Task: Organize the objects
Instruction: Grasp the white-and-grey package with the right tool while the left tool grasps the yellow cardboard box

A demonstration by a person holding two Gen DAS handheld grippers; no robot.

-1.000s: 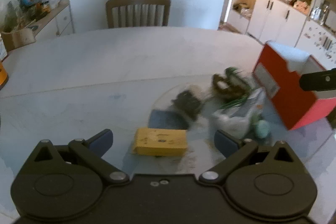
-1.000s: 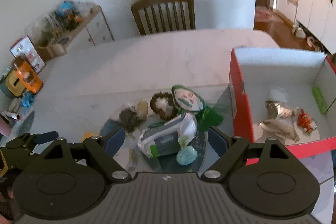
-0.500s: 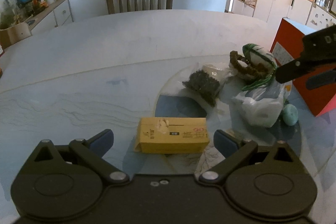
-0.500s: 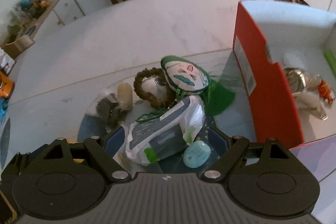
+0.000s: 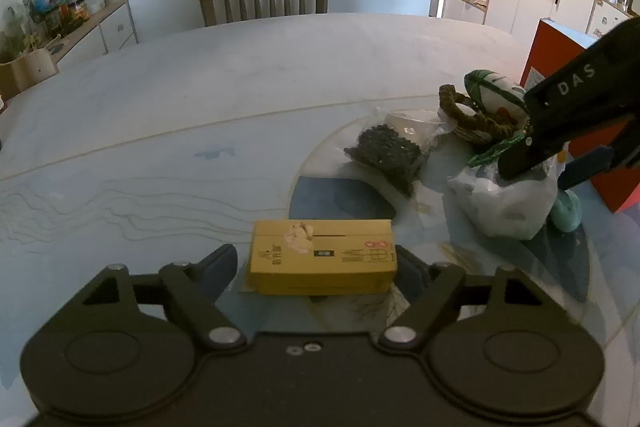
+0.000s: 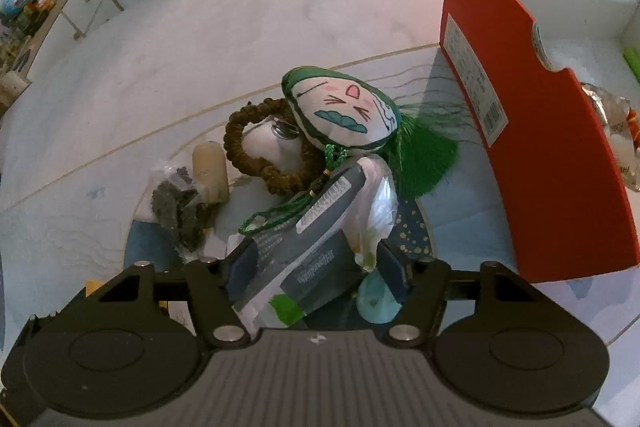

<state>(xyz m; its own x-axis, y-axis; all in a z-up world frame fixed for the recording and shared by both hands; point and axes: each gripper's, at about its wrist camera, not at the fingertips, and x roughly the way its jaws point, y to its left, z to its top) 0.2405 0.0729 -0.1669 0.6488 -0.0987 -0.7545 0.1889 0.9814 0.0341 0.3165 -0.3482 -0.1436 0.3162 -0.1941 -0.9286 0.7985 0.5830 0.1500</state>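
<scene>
Left tool point(image 5: 316, 269) spread wide, fingers straddling yellow box point(image 5: 322, 257) lying flat on surface point(image 5: 200, 99), no visible contact. Right tool point(image 6: 318, 267) spread apart around white plastic bag point(image 6: 320, 247), not clamped. Beyond bag: green-white pouch point(image 6: 344, 111), brown cord loop point(image 6: 256, 147). Red box point(image 6: 532, 147) just right, open-topped.

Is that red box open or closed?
Open. The red box has no lid on; its white inside shows, with a foil packet lying in it.
</scene>
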